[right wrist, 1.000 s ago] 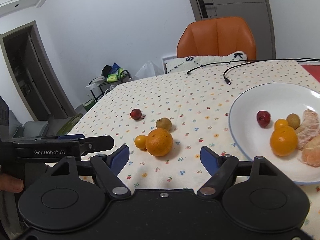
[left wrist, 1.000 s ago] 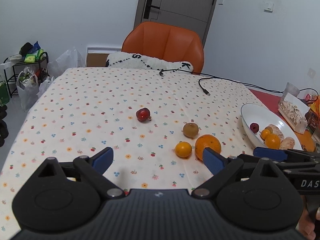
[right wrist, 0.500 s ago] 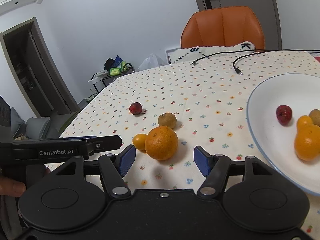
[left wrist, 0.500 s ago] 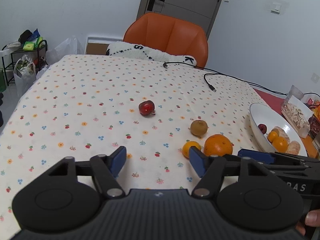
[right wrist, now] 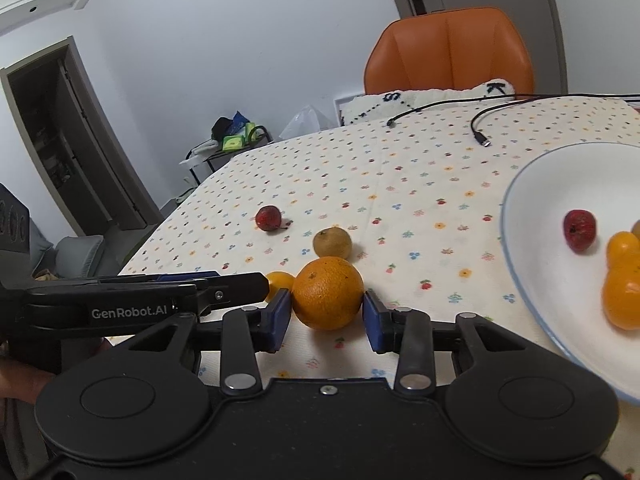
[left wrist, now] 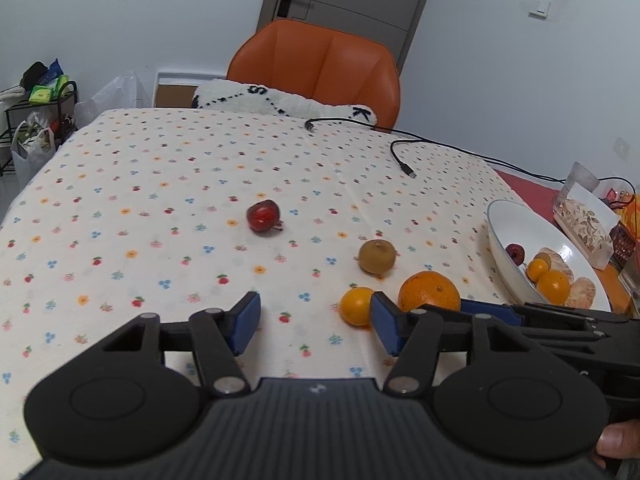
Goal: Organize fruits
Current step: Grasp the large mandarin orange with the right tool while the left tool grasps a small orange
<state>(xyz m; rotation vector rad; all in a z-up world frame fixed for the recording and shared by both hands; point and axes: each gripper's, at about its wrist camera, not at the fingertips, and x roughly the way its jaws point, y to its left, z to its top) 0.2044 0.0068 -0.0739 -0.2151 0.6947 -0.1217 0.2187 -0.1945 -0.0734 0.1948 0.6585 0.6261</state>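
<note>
Loose fruits lie on the flowered tablecloth: a red fruit, a brown-green fruit, a small orange and a large orange. My left gripper is open and holds nothing; the small orange lies just beyond its right fingertip. My right gripper is open, its blue pads close on either side of the large orange, which rests on the cloth. The white plate on the right holds a red fruit and oranges.
An orange chair with a white cushion stands at the far table edge. A black cable runs across the far right of the cloth. A clear snack box stands behind the plate. A shelf with bags is at far left.
Both grippers moved forward toward the fruits and their jaws narrowed. The right gripper came down around the large orange, which now lies between its pads.
</note>
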